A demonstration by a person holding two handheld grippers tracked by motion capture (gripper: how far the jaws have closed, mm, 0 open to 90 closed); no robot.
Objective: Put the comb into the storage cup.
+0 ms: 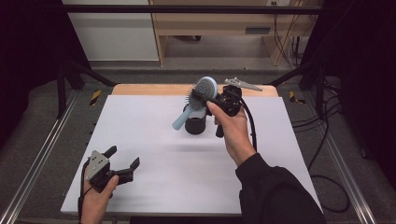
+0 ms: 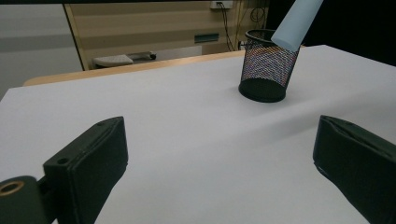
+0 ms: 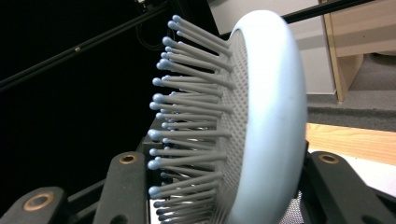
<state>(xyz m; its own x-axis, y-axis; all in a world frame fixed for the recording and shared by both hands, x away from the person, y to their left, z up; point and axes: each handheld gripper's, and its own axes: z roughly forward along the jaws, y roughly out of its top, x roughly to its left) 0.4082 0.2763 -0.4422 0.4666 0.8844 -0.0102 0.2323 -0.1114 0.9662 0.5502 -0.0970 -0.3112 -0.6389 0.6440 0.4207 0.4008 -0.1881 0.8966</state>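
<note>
The right gripper clamps the hairbrush by its head at upper centre, handle angled over the mesh cup. Next, likely lowering it in. The left gripper rests open, lower left.

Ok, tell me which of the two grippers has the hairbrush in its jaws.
The right gripper: its jaws clamp the head of the blue hairbrush above the black mesh cup. The left gripper rests near the table's front edge, jaws open with nothing between them.
</note>
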